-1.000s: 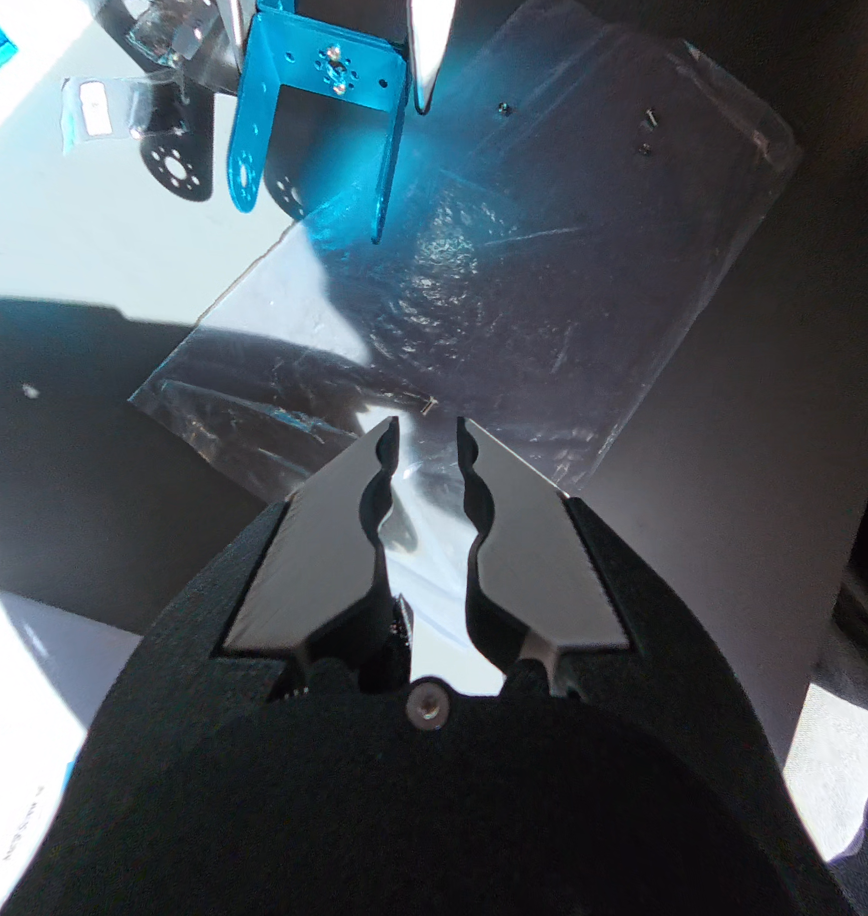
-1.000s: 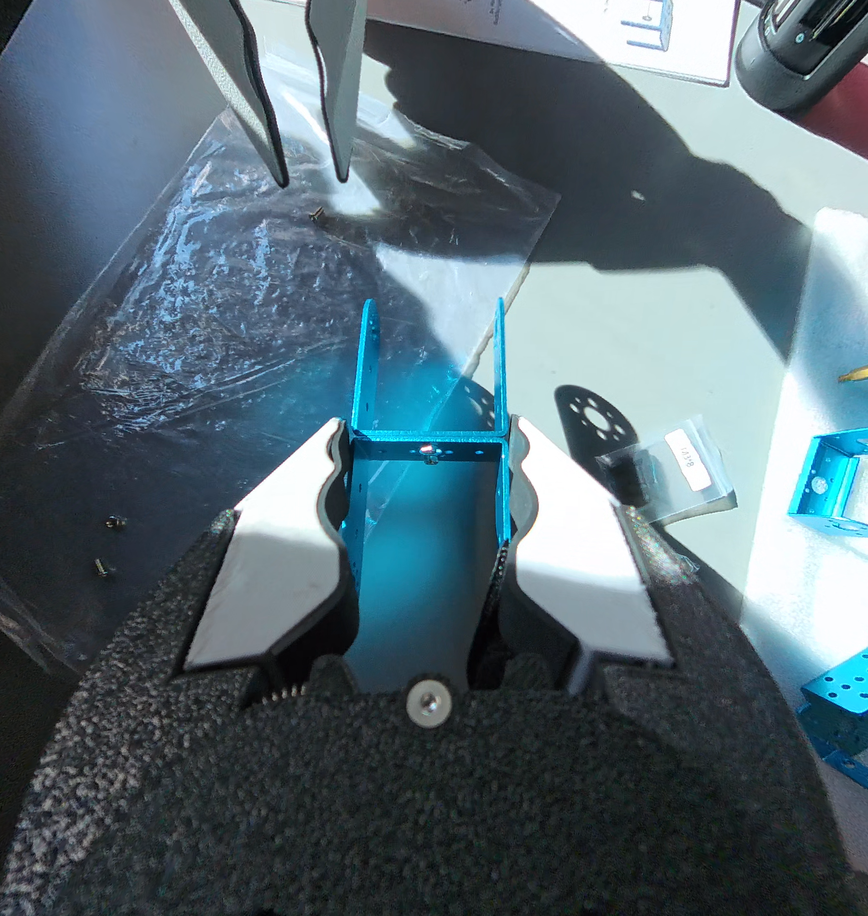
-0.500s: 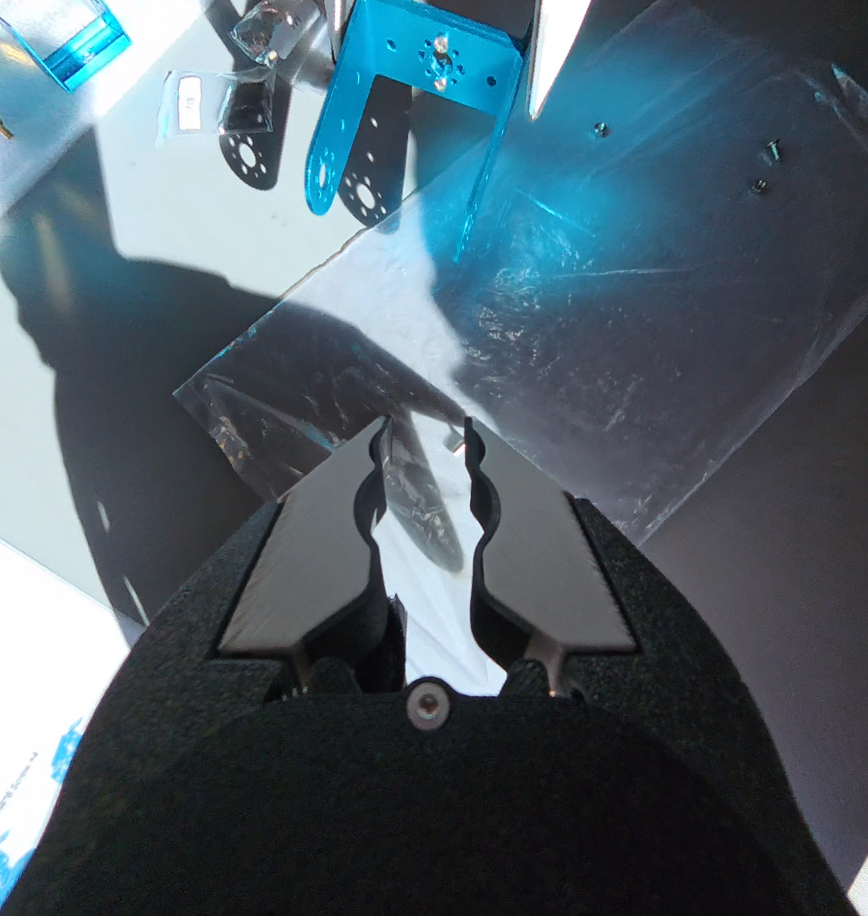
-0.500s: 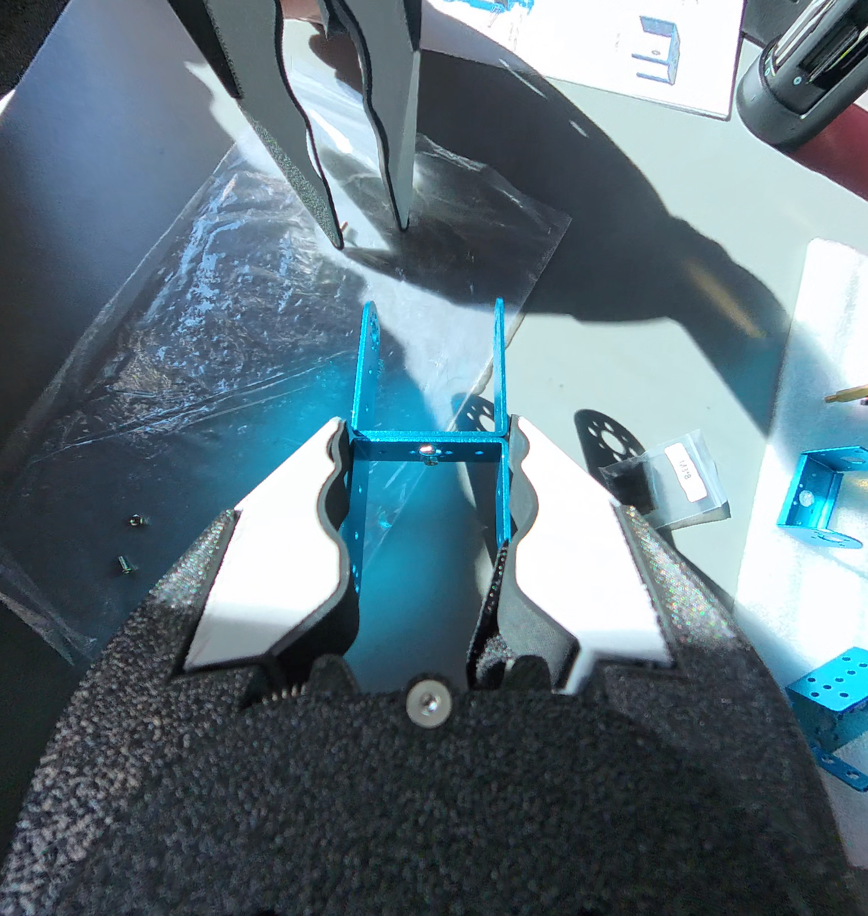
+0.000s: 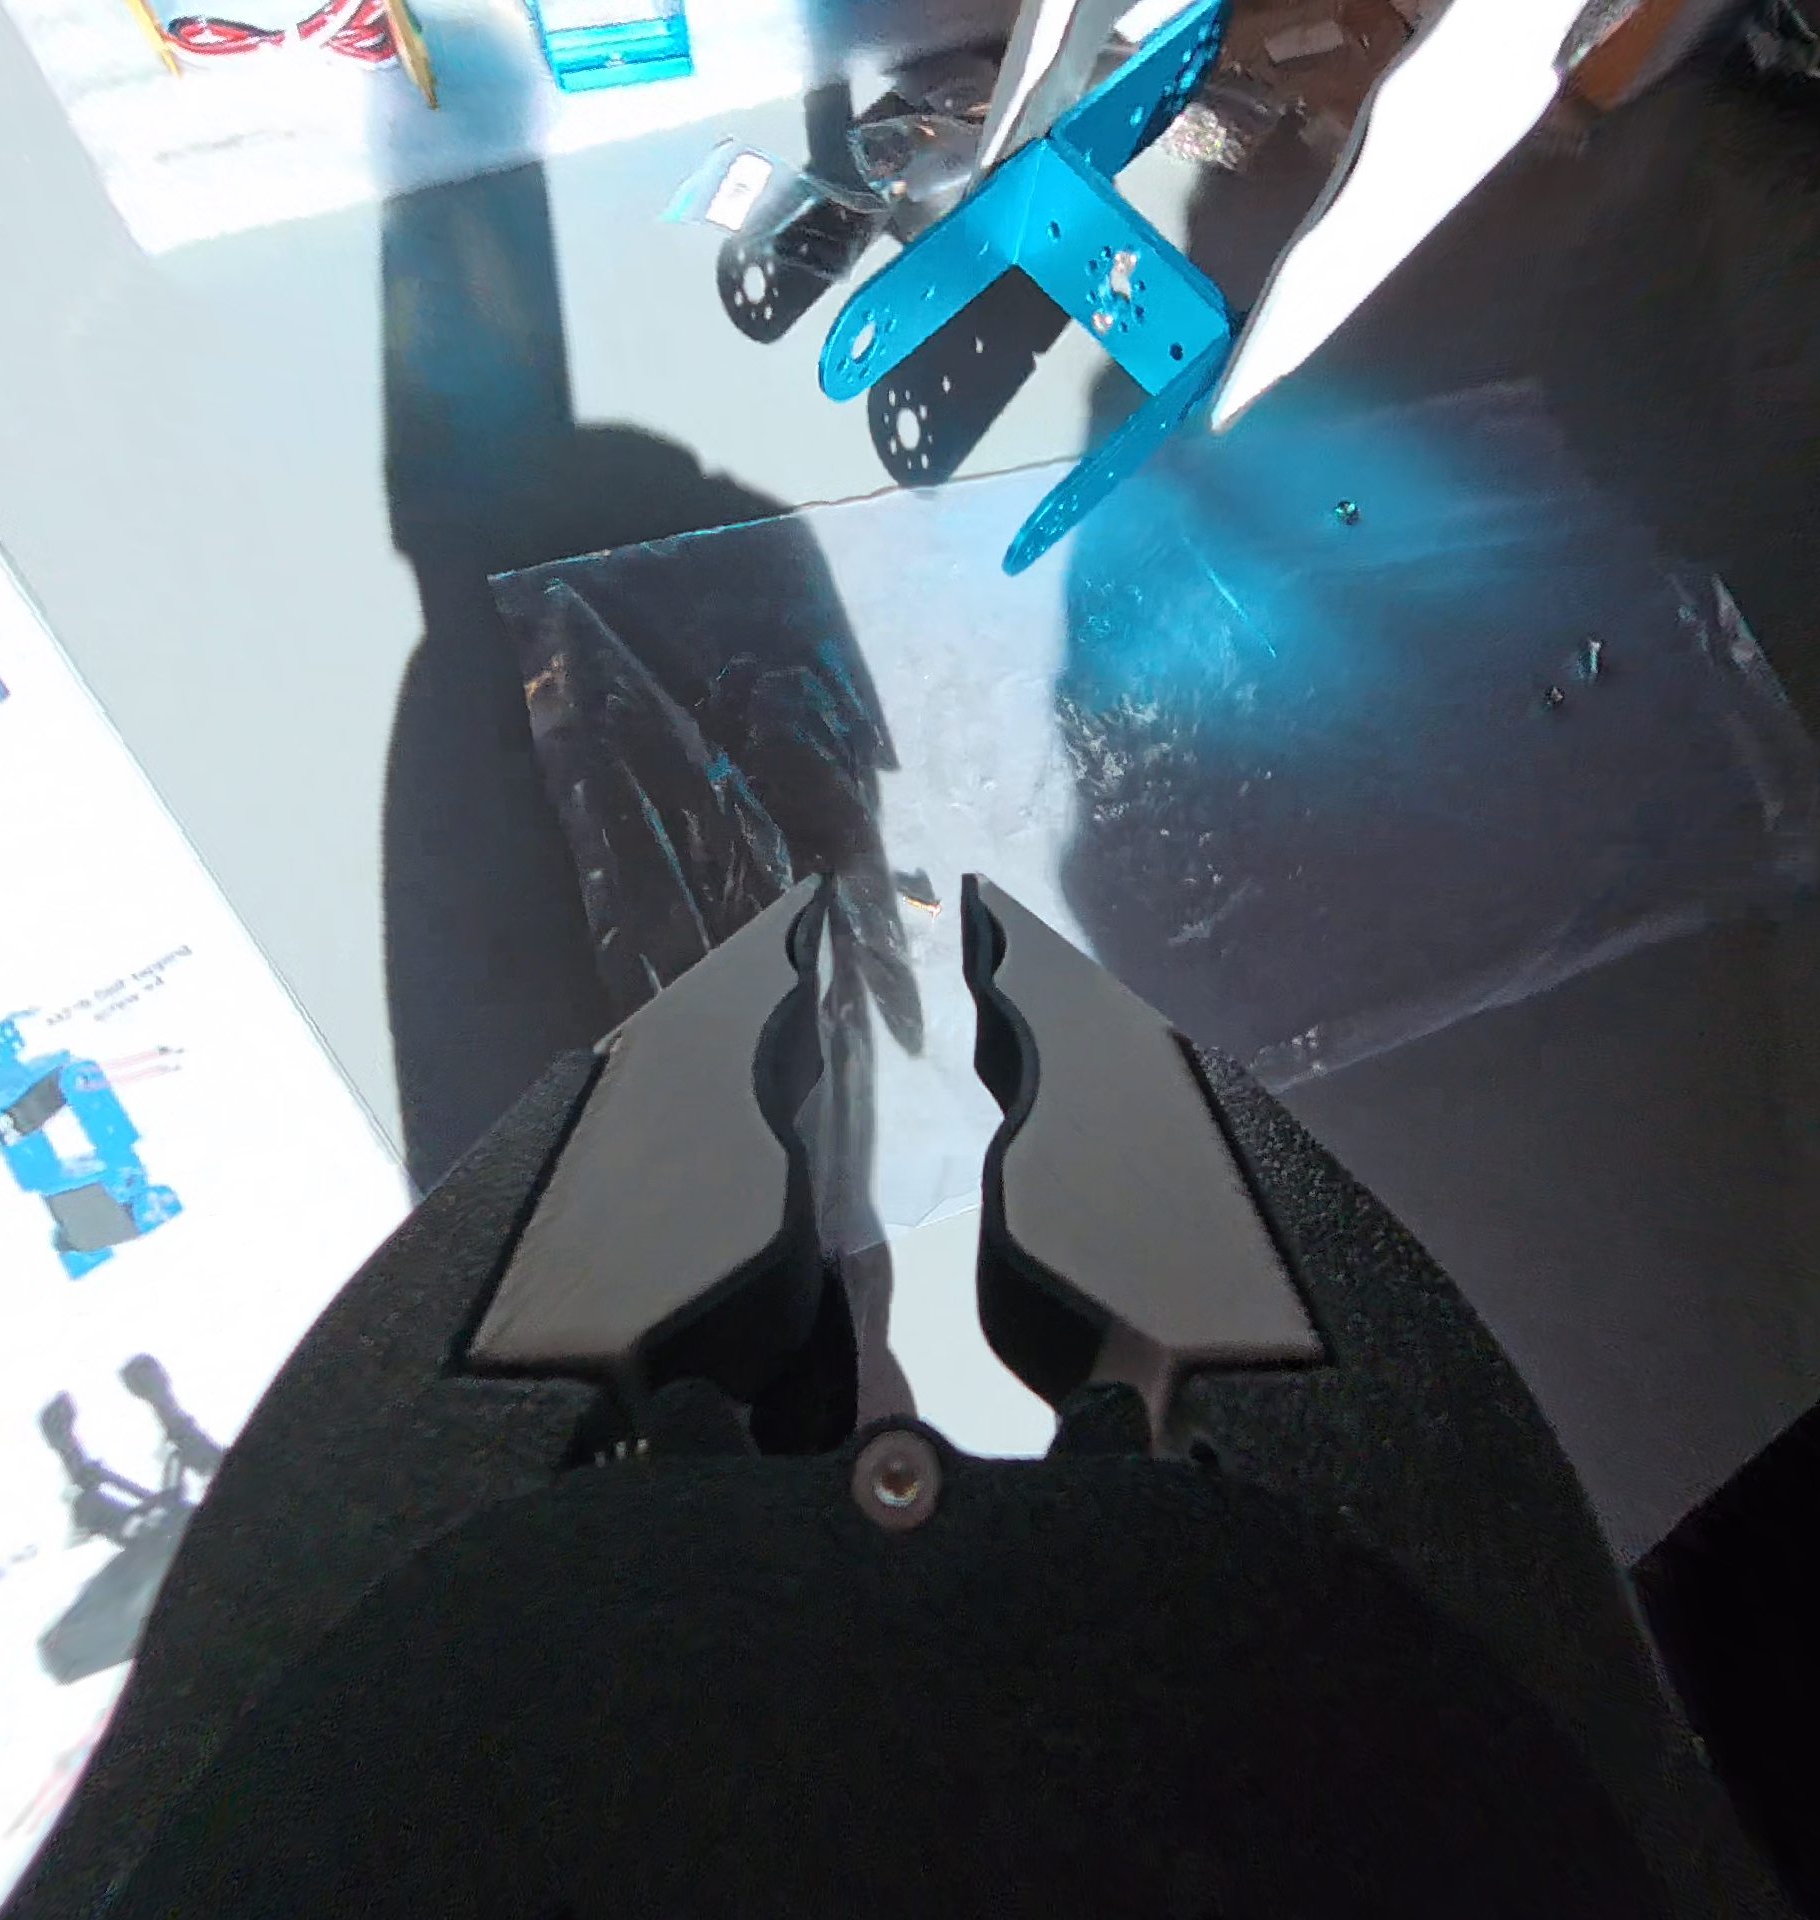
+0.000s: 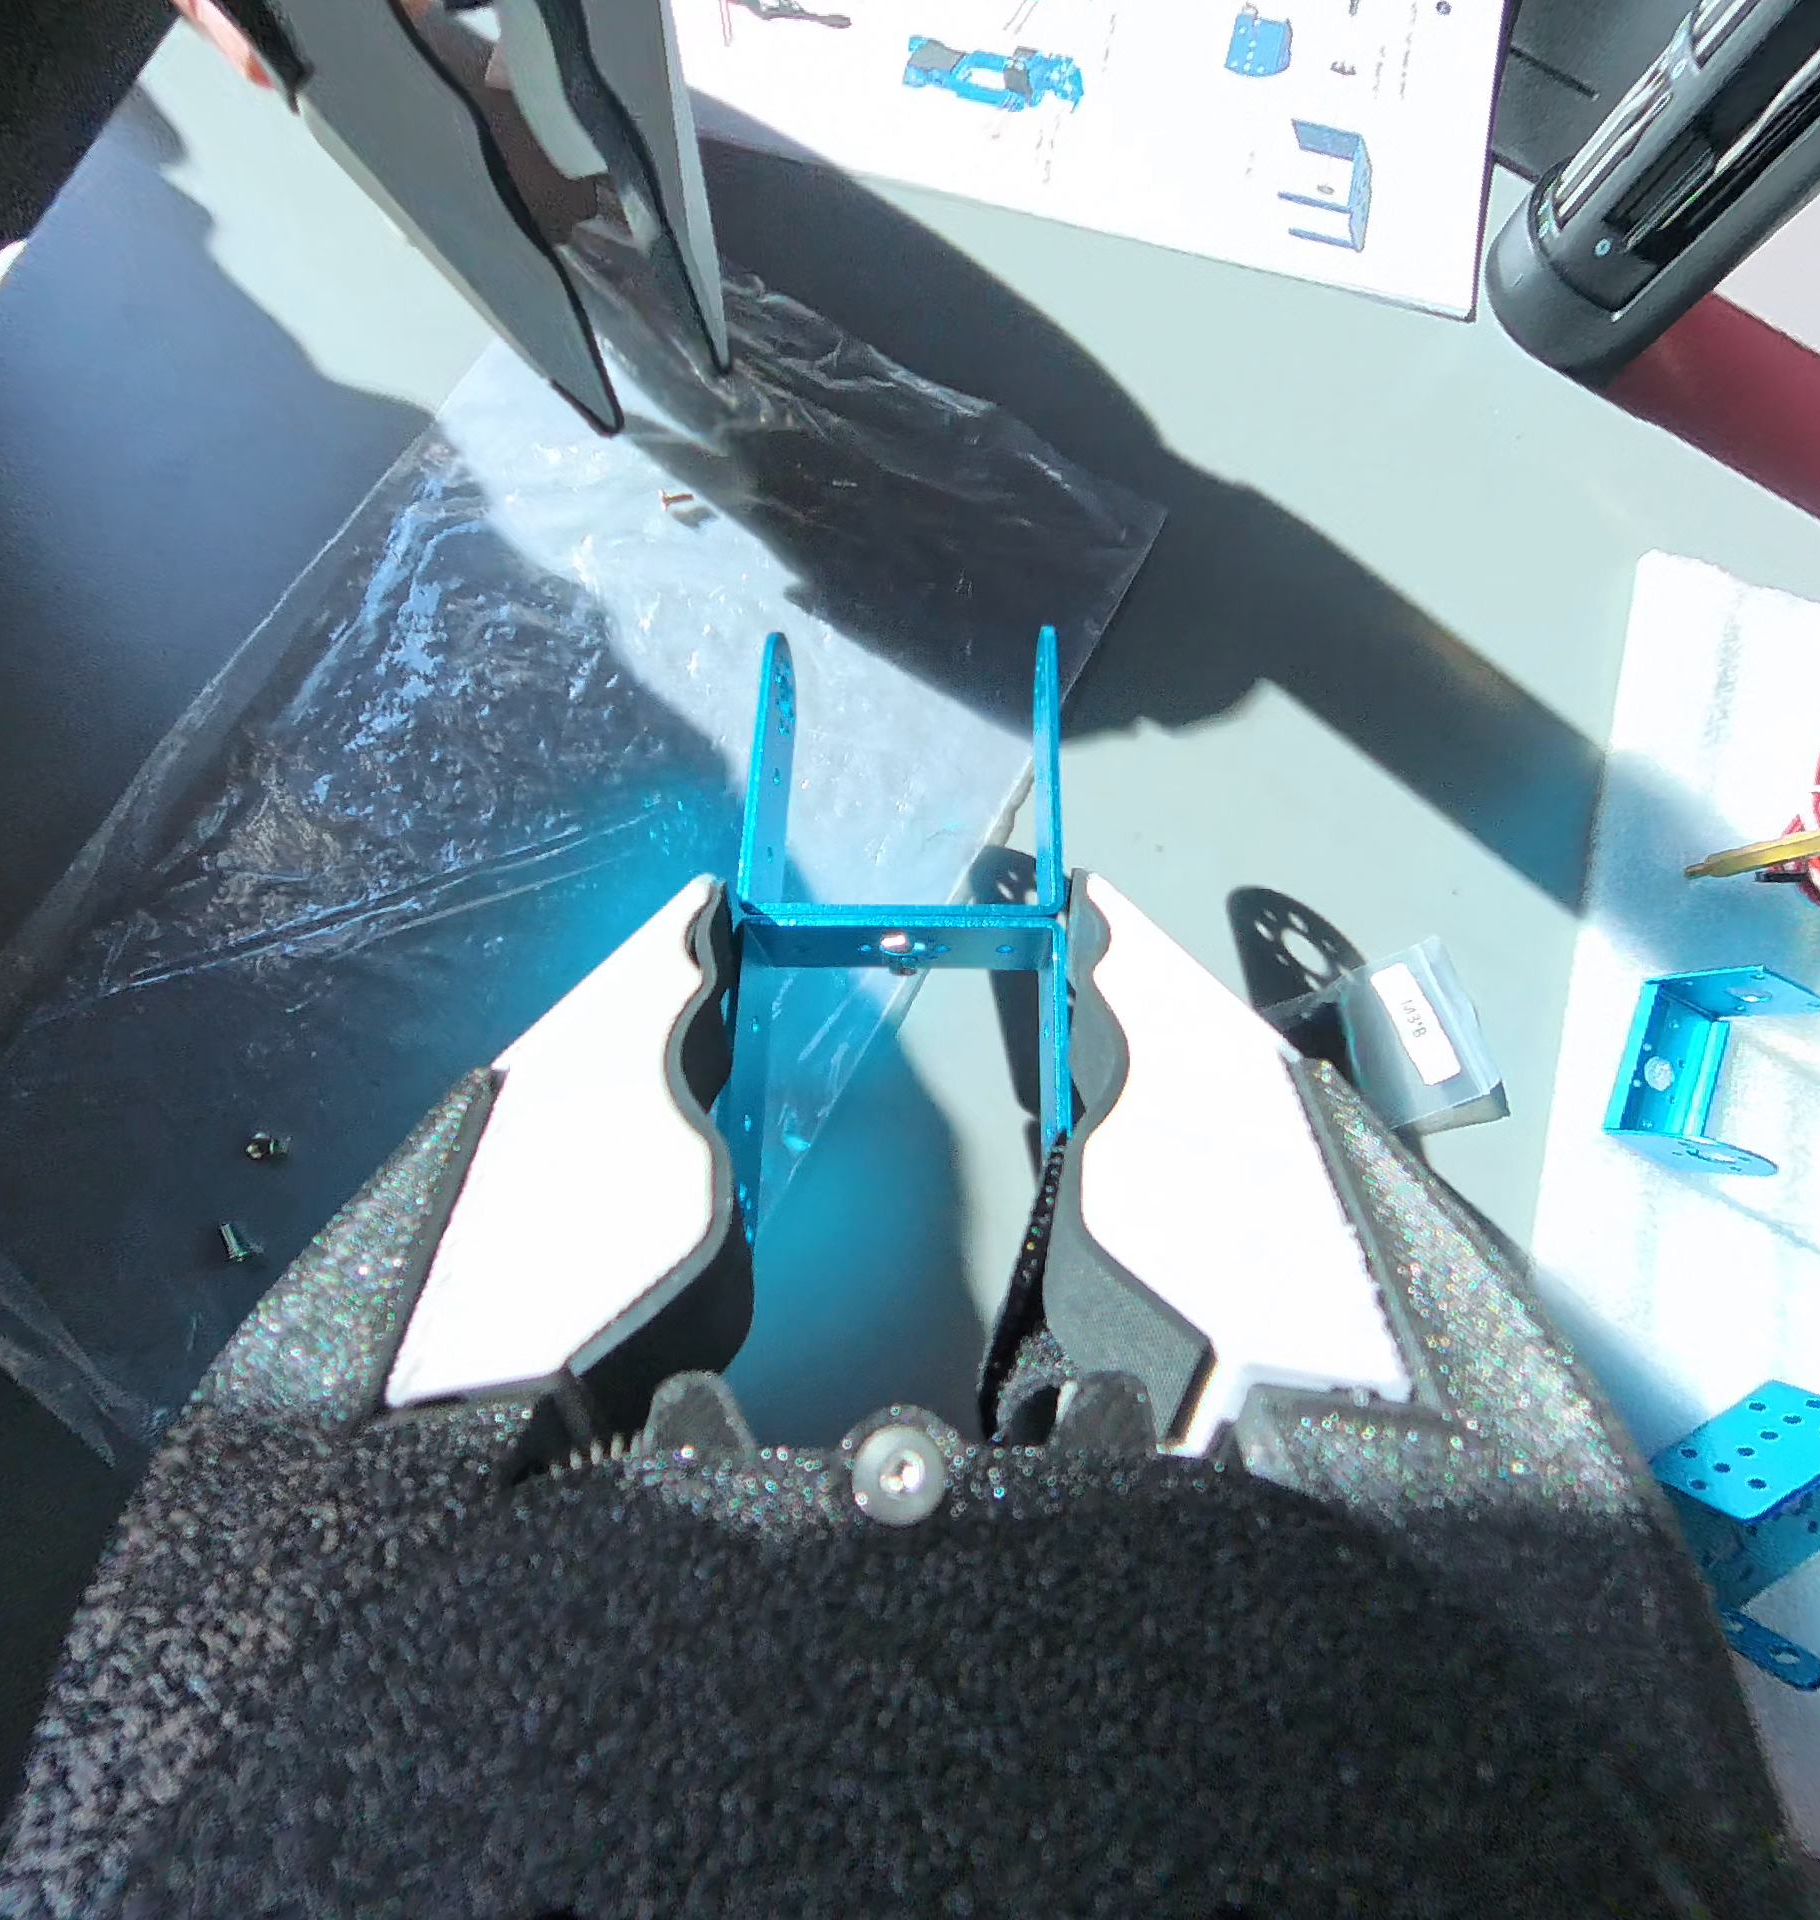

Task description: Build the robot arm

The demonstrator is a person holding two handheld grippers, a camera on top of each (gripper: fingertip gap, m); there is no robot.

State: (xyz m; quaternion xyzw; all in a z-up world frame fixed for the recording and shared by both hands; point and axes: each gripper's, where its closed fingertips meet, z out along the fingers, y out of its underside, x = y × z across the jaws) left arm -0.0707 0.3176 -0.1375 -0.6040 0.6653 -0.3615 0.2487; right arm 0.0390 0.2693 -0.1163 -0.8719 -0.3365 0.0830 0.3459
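Note:
My right gripper [image 6: 901, 894] is shut on a blue metal bracket [image 6: 901, 940], two U-shaped pieces joined back to back, and holds it over the edge of a clear plastic bag [image 6: 418, 779]. The bracket also shows in the left wrist view [image 5: 1041, 260], top right. My left gripper [image 5: 892, 894] is open with a narrow gap, its tips just above the bag [image 5: 1301, 831]. A small screw [image 5: 921, 904] lies on the bag between its tips. In the right wrist view the left gripper [image 6: 657, 390] comes in from the top left, with the screw [image 6: 677, 502] just past it.
More small screws [image 6: 251, 1195] lie on the bag's near left part. A black round disc [image 6: 1290, 945] and a small labelled bag [image 6: 1415, 1029] lie right of the bracket. Blue brackets [image 6: 1695, 1060] sit on a white pad. A printed sheet [image 6: 1093, 104] and a black cylinder [image 6: 1664, 177] lie far. One gripper's finger ends stand about 12 cm off the other's.
My left gripper has swung round and tilted over the bag, its tips staying by the small screw. The right gripper keeps hold of the blue bracket and has hardly moved.

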